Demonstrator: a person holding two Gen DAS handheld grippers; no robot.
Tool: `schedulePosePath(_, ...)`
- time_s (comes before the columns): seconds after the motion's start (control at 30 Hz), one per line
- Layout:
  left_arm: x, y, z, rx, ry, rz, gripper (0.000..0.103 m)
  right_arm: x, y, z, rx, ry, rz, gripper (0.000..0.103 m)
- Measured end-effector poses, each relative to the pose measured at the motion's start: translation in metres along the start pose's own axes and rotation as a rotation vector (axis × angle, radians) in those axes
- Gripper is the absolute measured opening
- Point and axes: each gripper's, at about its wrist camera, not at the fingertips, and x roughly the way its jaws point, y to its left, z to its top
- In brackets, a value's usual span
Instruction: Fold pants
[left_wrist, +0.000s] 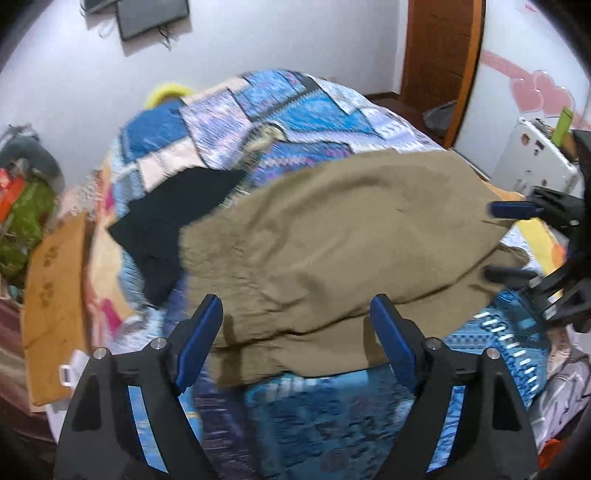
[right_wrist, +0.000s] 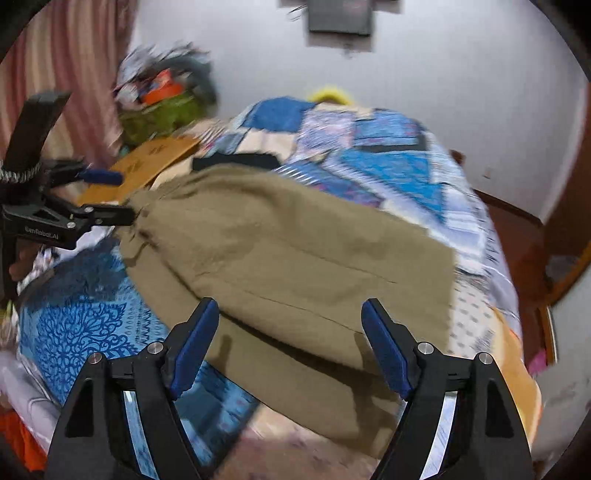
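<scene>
Khaki pants (left_wrist: 332, 236) lie spread across the patterned blue quilt on the bed (left_wrist: 280, 110); they also show in the right wrist view (right_wrist: 295, 254). My left gripper (left_wrist: 295, 314) is open, its fingers over the near edge of the pants at one end. My right gripper (right_wrist: 290, 317) is open over the near edge at the other end. Each gripper shows in the other's view: the right one (left_wrist: 506, 240) at the pants' right end, the left one (right_wrist: 118, 195) at the left end, both open and holding nothing.
A black garment (left_wrist: 173, 225) lies on the quilt beyond the pants. A brown cardboard box (left_wrist: 55, 295) and a pile of clothes (left_wrist: 22, 206) stand beside the bed. A white appliance (left_wrist: 535, 158) and a wooden door frame (left_wrist: 443, 55) are at the right.
</scene>
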Motion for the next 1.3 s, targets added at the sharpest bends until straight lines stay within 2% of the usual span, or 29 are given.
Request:
schedulePosePath(0.13, 0.016, -0.011, 0.0, 0.03, 0.03, 0.009, 0.082, 0.024, 0.013, 0.005, -0.065, 0.068, 0.028, 0.075)
schedulePosePath(0.27, 0.017, -0.01, 0.007, 0.022, 0.034, -0.001, 0.082, 0.035, 0.014, 0.013, -0.083, 0.073, 0.062, 0.071)
schedulePosePath(0.33, 0.016, -0.008, 0.008, 0.007, 0.028, -0.023, 0.082, 0.038, 0.014, 0.016, -0.094, 0.065, 0.078, 0.053)
schedulePosePath(0.37, 0.016, -0.008, 0.007, 0.0, 0.027, -0.042, 0.082, 0.04, 0.015, 0.016, -0.104, 0.056, 0.074, 0.048)
schedulePosePath(0.43, 0.015, -0.011, 0.005, 0.004, 0.024, -0.067, 0.082, 0.04, 0.02, 0.017, -0.123, 0.052, 0.078, 0.028)
schedulePosePath(0.53, 0.015, -0.02, 0.003, 0.048, 0.015, -0.033, 0.082, 0.034, 0.026, 0.02, -0.147, 0.006, 0.074, 0.012)
schedulePosePath(0.57, 0.016, -0.022, 0.004, 0.06, 0.015, -0.022, 0.082, 0.031, 0.027, 0.022, -0.151, -0.01, 0.069, 0.01)
schedulePosePath(0.67, 0.018, -0.029, 0.007, 0.093, 0.004, 0.018, 0.078, 0.021, 0.025, 0.029, -0.134, -0.054, 0.073, 0.01)
schedulePosePath(0.73, 0.018, -0.033, 0.011, 0.124, -0.02, 0.07, 0.06, 0.015, 0.021, 0.034, -0.115, -0.074, 0.078, 0.01)
schedulePosePath(0.77, 0.018, -0.035, 0.013, 0.137, -0.031, 0.101, 0.054, 0.014, 0.02, 0.036, -0.11, -0.079, 0.079, 0.01)
schedulePosePath(0.8, 0.018, -0.035, 0.016, 0.14, -0.035, 0.12, 0.044, 0.012, 0.019, 0.038, -0.103, -0.083, 0.082, 0.01)
schedulePosePath(0.83, 0.018, -0.033, 0.018, 0.138, -0.036, 0.122, 0.036, 0.01, 0.019, 0.038, -0.101, -0.084, 0.084, 0.01)
schedulePosePath(0.93, 0.011, -0.029, 0.023, 0.123, -0.051, 0.105, 0.024, 0.008, 0.021, 0.038, -0.106, -0.068, 0.1, 0.01)
schedulePosePath(0.97, 0.008, -0.028, 0.026, 0.121, -0.056, 0.106, 0.021, 0.009, 0.024, 0.036, -0.115, -0.054, 0.09, 0.012)
schedulePosePath(1.0, 0.004, -0.027, 0.029, 0.113, -0.063, 0.095, 0.019, 0.009, 0.024, 0.035, -0.123, -0.047, 0.081, 0.02)
schedulePosePath(1.03, 0.002, -0.025, 0.032, 0.105, -0.069, 0.081, 0.018, 0.01, 0.026, 0.032, -0.134, -0.042, 0.063, 0.035)
schedulePosePath(1.1, -0.005, -0.021, 0.037, 0.087, -0.078, 0.055, 0.017, 0.012, 0.028, 0.024, -0.158, -0.044, 0.024, 0.051)
schedulePosePath(1.27, -0.017, -0.02, 0.04, 0.085, -0.081, 0.024, 0.013, 0.014, 0.023, 0.011, -0.16, -0.043, -0.035, 0.05)
schedulePosePath(1.3, -0.018, -0.022, 0.038, 0.094, -0.079, 0.025, 0.013, 0.012, 0.02, 0.01, -0.155, -0.053, -0.046, 0.042)
